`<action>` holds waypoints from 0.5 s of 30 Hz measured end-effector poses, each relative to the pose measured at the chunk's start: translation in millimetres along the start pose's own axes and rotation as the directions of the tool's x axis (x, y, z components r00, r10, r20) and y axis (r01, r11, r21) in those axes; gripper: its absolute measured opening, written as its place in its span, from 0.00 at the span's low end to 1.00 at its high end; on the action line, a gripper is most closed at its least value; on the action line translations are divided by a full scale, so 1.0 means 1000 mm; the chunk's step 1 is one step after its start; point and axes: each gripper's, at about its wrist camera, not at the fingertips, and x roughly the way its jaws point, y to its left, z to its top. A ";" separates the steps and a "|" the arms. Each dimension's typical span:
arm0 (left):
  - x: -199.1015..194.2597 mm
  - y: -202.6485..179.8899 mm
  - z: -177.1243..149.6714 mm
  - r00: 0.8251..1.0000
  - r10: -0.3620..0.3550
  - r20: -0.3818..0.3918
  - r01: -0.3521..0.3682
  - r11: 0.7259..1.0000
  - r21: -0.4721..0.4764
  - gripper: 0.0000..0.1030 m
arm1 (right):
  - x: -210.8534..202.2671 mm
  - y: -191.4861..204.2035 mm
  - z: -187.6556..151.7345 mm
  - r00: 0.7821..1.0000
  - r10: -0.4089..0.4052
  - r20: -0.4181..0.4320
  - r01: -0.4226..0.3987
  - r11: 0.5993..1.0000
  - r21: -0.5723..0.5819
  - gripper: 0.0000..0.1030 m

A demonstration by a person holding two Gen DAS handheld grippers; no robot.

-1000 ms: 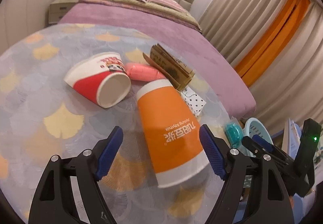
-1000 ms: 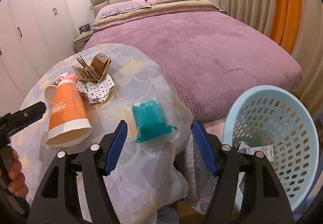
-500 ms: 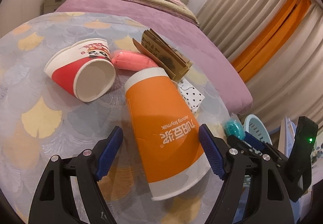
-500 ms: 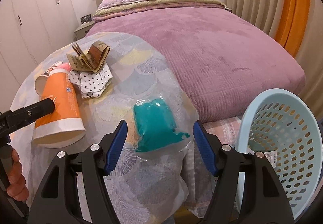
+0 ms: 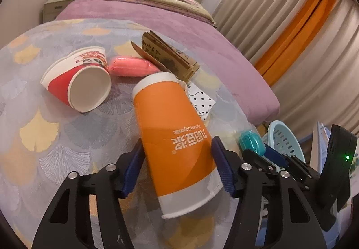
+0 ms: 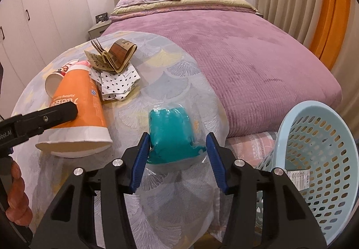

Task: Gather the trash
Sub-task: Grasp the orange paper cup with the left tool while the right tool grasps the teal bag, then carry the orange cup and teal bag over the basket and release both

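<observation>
Both claws newly closed: left claw (image 5: 177, 164) on orange cup (image 5: 172, 134)

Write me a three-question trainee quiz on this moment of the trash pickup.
1. Multiple choice: what sits between the blue pads of the left tool? A) red cup B) orange cup C) pink packet
2. True or false: the light blue basket is empty.
3. Short answer: what lies between the pads of the right tool?

Key
1. B. The jaws have just been closing and the pads meet the cup's sides.
2. False. A white paper scrap lies inside.
3. The teal packet in its clear wrapper. These jaws have just been closing too, with the packet between them.
</observation>
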 end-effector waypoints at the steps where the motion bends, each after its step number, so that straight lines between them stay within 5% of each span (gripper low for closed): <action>1: -0.001 0.000 0.000 1.000 -0.001 0.004 0.001 1.000 0.001 0.52 | -0.001 -0.001 0.000 1.000 0.002 0.001 -0.002 1.000 0.002 0.46; 15: -0.040 -0.014 -0.003 0.997 -0.032 0.075 0.030 0.999 0.040 0.41 | -0.035 -0.001 0.001 0.998 0.030 0.062 -0.031 0.999 0.015 0.44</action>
